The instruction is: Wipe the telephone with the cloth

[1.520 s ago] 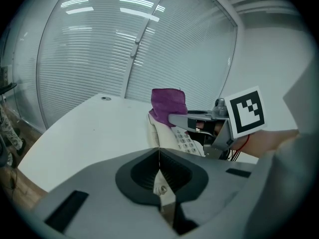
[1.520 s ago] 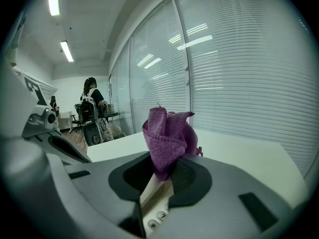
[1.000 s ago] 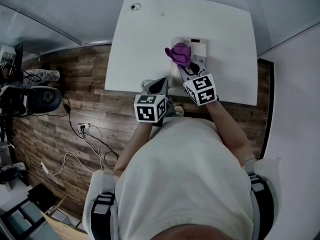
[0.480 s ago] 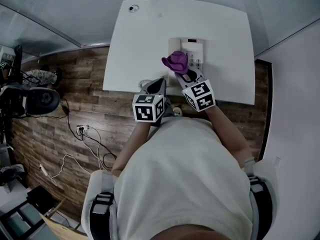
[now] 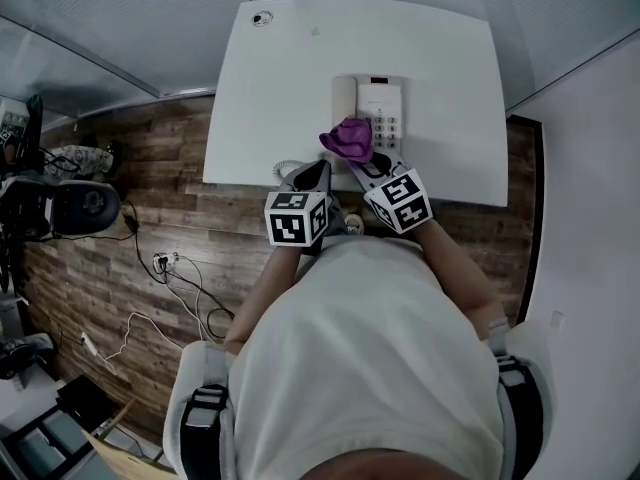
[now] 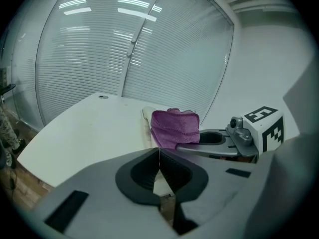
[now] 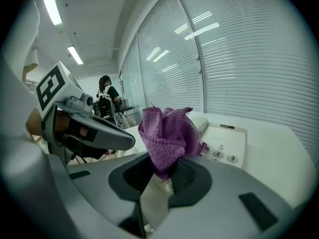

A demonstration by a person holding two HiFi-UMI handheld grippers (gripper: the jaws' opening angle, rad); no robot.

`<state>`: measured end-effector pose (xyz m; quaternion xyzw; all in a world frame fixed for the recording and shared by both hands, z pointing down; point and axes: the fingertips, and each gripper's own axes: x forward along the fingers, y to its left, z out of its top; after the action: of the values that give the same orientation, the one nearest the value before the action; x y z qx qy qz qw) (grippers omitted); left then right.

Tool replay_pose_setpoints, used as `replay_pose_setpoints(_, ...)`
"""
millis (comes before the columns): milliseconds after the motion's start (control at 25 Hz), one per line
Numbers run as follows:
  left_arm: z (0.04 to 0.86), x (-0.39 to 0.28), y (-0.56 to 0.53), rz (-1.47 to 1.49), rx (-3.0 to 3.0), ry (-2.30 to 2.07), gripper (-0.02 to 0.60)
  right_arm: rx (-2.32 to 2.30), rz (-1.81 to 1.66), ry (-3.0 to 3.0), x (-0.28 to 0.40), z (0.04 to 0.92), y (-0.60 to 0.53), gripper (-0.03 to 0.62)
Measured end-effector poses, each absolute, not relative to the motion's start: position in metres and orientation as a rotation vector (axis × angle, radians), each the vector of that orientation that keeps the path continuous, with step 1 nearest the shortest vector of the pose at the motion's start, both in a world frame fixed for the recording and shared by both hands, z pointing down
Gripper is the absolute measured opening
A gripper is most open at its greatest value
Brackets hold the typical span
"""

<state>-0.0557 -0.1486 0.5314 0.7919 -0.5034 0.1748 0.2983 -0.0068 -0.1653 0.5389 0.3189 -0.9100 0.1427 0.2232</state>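
Note:
A white telephone (image 5: 376, 104) lies on the white table (image 5: 270, 88), its keypad (image 7: 225, 156) showing in the right gripper view. My right gripper (image 5: 362, 160) is shut on a bunched purple cloth (image 5: 347, 138), which sits at the phone's near end over the handset (image 6: 147, 126). The cloth (image 7: 166, 133) sticks up from the closed jaws; it also shows as a purple wad (image 6: 174, 127) in the left gripper view. My left gripper (image 5: 316, 175) hangs at the table's near edge, left of the phone, shut with nothing in it.
A small dark round fitting (image 5: 262, 17) sits at the table's far left corner. Wood flooring with cables (image 5: 175, 268) and chairs (image 5: 70, 203) lies to the left. Blinds (image 7: 239, 54) stand behind the table. A person (image 7: 105, 96) is in the far background.
The right gripper has drawn the purple cloth back towards me along the phone, uncovering the display and keypad. The left gripper has stayed at the table's edge.

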Motion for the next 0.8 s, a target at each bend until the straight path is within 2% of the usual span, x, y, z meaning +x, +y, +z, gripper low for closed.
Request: replay_pose_setpoints(800,0.532,-0.049,-0.157,0.476,2.110,-1.329,0.021,0.755,0.542,-2.485,-0.005,0.552,-0.135,0.087)
